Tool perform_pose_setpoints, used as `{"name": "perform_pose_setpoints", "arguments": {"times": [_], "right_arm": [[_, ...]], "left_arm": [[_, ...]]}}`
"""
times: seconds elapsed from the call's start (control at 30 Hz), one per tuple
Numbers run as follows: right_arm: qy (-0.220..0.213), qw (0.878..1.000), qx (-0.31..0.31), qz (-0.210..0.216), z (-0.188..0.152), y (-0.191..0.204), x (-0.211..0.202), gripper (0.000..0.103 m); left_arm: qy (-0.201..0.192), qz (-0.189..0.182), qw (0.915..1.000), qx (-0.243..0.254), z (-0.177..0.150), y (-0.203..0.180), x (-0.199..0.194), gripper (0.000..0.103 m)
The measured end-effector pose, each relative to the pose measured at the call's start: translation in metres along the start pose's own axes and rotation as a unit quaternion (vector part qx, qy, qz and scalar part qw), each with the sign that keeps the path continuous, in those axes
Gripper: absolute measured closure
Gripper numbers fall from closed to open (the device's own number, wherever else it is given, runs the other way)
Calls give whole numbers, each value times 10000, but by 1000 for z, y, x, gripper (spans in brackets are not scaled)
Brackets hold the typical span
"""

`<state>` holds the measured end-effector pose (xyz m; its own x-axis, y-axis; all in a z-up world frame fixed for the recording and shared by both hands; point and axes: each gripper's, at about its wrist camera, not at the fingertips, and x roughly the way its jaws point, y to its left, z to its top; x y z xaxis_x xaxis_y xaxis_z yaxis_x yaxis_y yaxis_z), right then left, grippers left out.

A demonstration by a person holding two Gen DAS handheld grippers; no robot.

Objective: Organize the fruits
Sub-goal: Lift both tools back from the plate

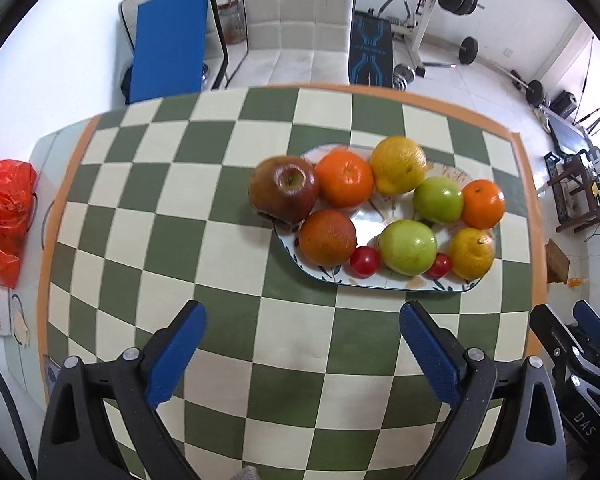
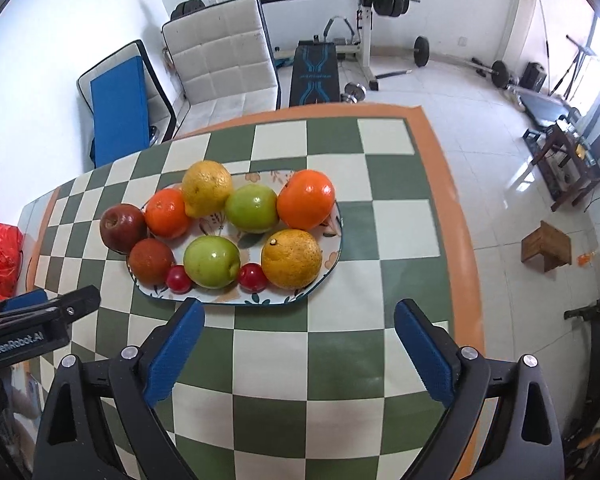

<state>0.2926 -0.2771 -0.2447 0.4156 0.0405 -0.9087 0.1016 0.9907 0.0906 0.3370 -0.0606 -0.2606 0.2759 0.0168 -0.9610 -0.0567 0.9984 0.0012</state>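
Both grippers, left (image 1: 303, 354) and right (image 2: 299, 350), gape wide and empty over bare cloth (image 1: 228, 184) before the plate (image 1: 364, 224). Only the right view shows the stool (image 2: 546, 249).

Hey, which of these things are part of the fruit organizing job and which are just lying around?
Part of the job:
plate
red apple
lemon
green apples
oranges
cherry tomatoes

Lying about:
red plastic bag
white chair
weight bench
wooden stool
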Motion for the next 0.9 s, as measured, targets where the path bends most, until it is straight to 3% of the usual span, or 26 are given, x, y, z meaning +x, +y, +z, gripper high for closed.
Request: {"name": "perform_pose_setpoints", "arguments": {"times": [0.3,0.9], "right_arm": [[-456,9990,-13,-4,-17,11,-70,5],[-1526,9878,-236,175,-82,30,-265,5]], "left_arm": [[-712,20,9974,113,-30,8,-76,4],[-1740,-343,9834,396,-113,6,-228,4]]}}
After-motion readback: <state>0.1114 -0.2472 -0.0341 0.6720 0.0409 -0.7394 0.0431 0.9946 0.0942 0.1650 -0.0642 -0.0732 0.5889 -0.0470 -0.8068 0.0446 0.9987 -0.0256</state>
